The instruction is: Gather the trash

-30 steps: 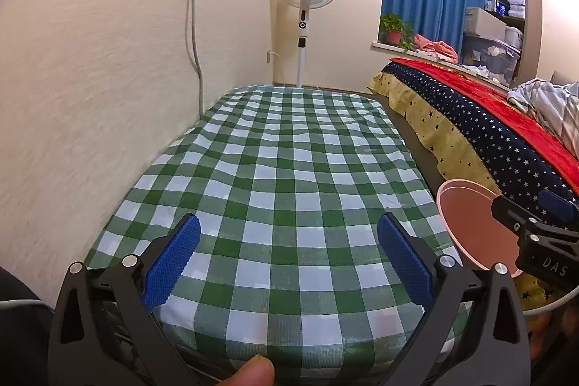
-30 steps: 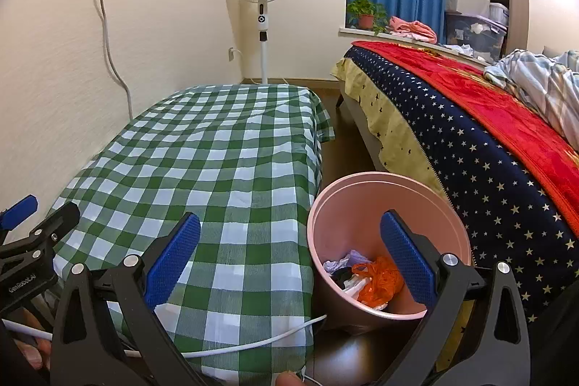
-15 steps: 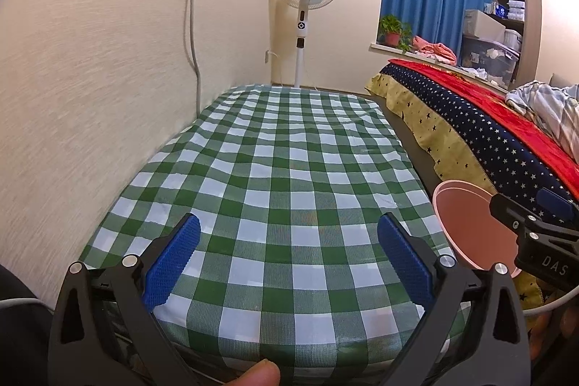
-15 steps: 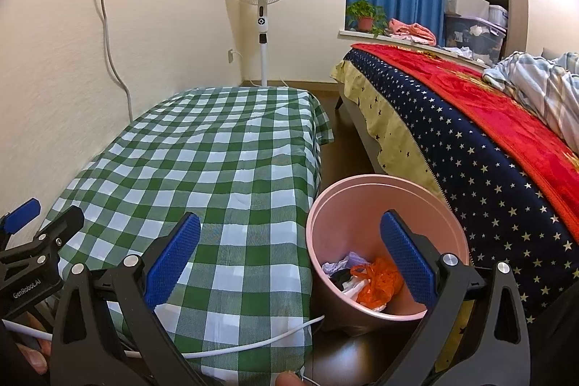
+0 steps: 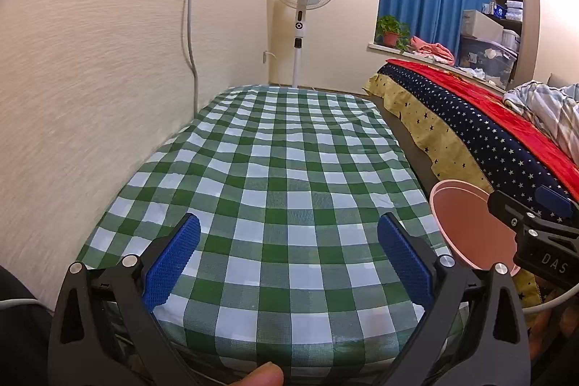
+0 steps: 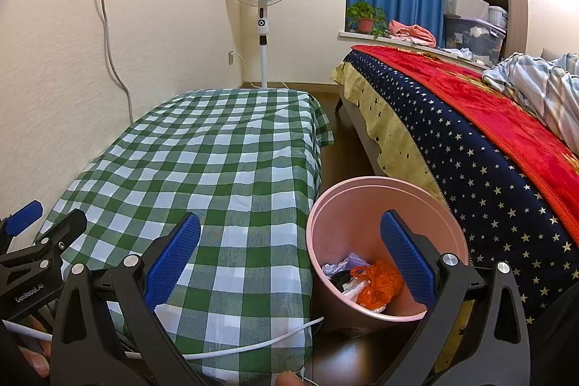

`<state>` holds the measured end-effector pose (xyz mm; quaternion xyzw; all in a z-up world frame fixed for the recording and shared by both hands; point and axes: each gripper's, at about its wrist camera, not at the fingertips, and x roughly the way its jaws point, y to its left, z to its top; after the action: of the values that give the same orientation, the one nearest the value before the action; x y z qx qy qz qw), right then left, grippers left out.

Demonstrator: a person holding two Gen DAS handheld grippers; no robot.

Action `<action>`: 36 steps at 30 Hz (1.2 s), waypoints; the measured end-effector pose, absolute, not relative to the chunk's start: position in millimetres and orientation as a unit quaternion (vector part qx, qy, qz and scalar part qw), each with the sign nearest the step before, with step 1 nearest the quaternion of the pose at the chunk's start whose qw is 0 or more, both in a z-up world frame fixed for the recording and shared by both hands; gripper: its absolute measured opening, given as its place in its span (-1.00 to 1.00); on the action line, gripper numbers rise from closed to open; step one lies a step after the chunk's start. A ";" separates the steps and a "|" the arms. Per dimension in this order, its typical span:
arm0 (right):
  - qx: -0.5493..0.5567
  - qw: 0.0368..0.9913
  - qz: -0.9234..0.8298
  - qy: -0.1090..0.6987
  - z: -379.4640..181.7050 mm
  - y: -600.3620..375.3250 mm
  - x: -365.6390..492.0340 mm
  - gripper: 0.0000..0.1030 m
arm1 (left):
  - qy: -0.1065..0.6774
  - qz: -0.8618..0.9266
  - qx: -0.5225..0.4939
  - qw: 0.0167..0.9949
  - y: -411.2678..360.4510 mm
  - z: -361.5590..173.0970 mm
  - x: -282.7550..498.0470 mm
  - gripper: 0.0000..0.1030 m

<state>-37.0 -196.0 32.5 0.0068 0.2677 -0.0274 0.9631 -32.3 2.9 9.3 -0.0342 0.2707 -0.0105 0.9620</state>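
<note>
Both tools are spread wide and hold nothing: the left gripper [image 5: 288, 250] hangs over the near end of the checked table [image 5: 282, 169], the right gripper [image 6: 289, 250] past the table's right edge, above the pink bin [image 6: 347, 205]. The bin stands on the floor just beside the table, between it and the starry bed [image 6: 470, 151]. Inside it lie an orange bag [image 6: 378, 281] and pale scraps [image 6: 340, 268]. No loose trash shows on the table, so collecting looks finished or nearly so; the next move calls for scanning for anything left.
</note>
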 end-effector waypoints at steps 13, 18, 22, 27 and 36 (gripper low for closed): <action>0.007 0.963 -0.028 0.268 32.5 -196.0 -37.0 0.90 | 0.270 -0.011 -0.034 0.962 2.2 9.1 -32.4 0.85; 0.006 0.963 -0.028 0.267 32.3 -195.9 -37.0 0.90 | 0.270 -0.010 -0.035 0.962 2.3 8.7 -32.4 0.85; 0.007 0.963 -0.028 0.268 32.0 -195.8 -37.0 0.90 | 0.272 -0.011 -0.034 0.962 1.0 8.8 -32.5 0.85; 0.006 0.963 -0.027 0.268 32.0 -195.8 -37.1 0.90 | 0.272 -0.011 -0.035 0.962 -0.3 9.1 -33.5 0.85; 0.006 0.963 -0.027 0.268 33.3 -195.1 -37.1 0.90 | 0.271 -0.006 -0.036 0.962 -4.2 10.8 -32.7 0.85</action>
<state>-37.1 -195.1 33.3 0.0055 0.2678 -0.0268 0.9631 -32.7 -4.2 10.8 -0.0359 0.2708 -0.0059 0.9620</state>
